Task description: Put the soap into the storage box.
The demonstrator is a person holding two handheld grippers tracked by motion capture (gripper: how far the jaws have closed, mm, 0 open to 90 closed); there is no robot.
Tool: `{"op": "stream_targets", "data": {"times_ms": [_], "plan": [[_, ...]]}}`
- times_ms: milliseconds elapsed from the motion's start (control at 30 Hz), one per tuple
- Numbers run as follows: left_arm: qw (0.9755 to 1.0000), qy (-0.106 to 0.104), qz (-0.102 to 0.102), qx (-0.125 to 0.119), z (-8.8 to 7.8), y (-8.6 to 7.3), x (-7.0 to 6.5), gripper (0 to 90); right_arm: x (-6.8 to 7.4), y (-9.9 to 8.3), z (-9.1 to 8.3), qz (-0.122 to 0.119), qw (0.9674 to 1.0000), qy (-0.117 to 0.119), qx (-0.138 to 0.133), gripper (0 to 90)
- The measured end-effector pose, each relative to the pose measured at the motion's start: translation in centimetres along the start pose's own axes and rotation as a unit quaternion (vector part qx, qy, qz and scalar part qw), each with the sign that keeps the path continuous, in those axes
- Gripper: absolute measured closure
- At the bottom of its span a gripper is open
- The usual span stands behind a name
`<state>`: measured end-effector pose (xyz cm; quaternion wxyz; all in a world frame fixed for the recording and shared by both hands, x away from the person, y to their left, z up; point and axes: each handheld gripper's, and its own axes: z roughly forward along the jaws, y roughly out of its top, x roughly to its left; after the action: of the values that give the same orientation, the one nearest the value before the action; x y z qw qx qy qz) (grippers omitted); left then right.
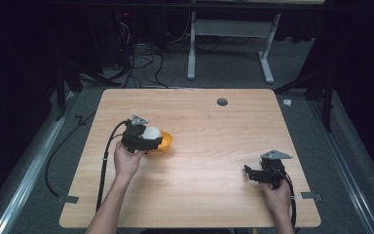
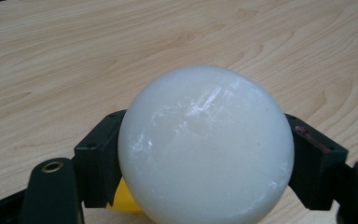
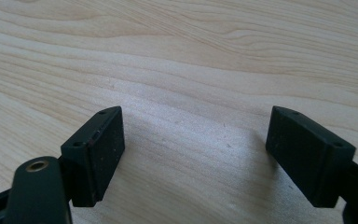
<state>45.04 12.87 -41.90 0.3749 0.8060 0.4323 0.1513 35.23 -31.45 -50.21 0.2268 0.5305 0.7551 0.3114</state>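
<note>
A milky white ball (image 2: 205, 149) sits clamped between the two black jaws of my left gripper (image 2: 205, 161). In the high view the white ball (image 1: 151, 132) is held at the table's left middle by that left gripper (image 1: 152, 138), just over an orange-yellow bowl (image 1: 167, 142). A sliver of the yellow bowl (image 2: 123, 201) peeks out under the ball. My right gripper (image 3: 195, 154) stands open over bare wood, nothing between its jaws. That right gripper (image 1: 249, 172) rests near the table's front right, pointing left.
The wooden table (image 1: 199, 195) has a small grey round cap (image 1: 222, 102) near its far edge. Black cables (image 1: 102, 170) trail off the left side. A white desk frame (image 1: 229, 44) stands on the floor beyond the table.
</note>
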Motion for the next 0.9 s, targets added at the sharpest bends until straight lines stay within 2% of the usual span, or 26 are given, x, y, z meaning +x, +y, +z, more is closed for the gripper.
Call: {"op": "stream_targets", "data": {"times_ms": [200, 567, 900], "plan": [[0.9999, 0.013, 0.002, 0.008, 0.7, -0.1, 0.1, 24.8, 0.0, 0.0, 0.0, 0.000, 1.0000, 0.000, 0.000, 20.5], [0.9993, 0.024, 0.004, 0.029, 2.6, -0.4, 0.3, 24.8, 0.0, 0.0, 0.0, 0.000, 1.0000, 0.000, 0.000, 20.5], [0.9992, 0.027, -0.003, 0.030, 3.5, -0.5, 0.5, 24.7, 0.0, 0.0, 0.0, 0.000, 1.0000, 0.000, 0.000, 20.4]]}}
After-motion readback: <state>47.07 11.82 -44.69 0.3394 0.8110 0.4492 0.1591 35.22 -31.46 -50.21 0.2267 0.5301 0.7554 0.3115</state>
